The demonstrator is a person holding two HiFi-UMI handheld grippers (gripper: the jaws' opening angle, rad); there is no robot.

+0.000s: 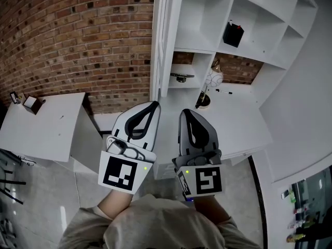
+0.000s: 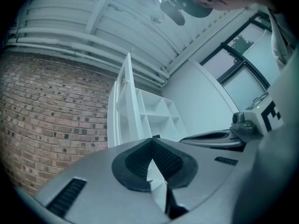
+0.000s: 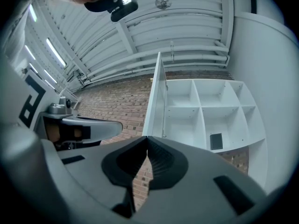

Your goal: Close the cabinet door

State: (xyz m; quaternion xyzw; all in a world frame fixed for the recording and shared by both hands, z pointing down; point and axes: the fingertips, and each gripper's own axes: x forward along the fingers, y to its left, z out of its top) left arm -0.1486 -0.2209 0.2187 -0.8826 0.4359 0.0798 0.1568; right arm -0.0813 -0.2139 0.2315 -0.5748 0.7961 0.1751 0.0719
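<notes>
The tall white cabinet (image 1: 249,14) stands against the brick wall, and its white door (image 1: 162,40) swings out towards me, seen edge-on. The door (image 2: 127,104) (image 3: 156,99) also rises ahead in both gripper views, to the left of the open shelves (image 2: 161,113) (image 3: 210,108). My left gripper (image 1: 152,105) (image 2: 152,142) is shut with nothing in it, just below the door's lower edge and apart from it. My right gripper (image 1: 185,112) (image 3: 146,138) is beside it, shut and empty too.
A black box (image 1: 233,34) (image 3: 216,141) sits in one shelf compartment. On the white counter (image 1: 244,113) below lie a white ornament (image 1: 215,77), a dark tool (image 1: 181,77) and a round dish (image 1: 203,101). A white table (image 1: 41,126) with a small box (image 1: 32,104) stands at the left.
</notes>
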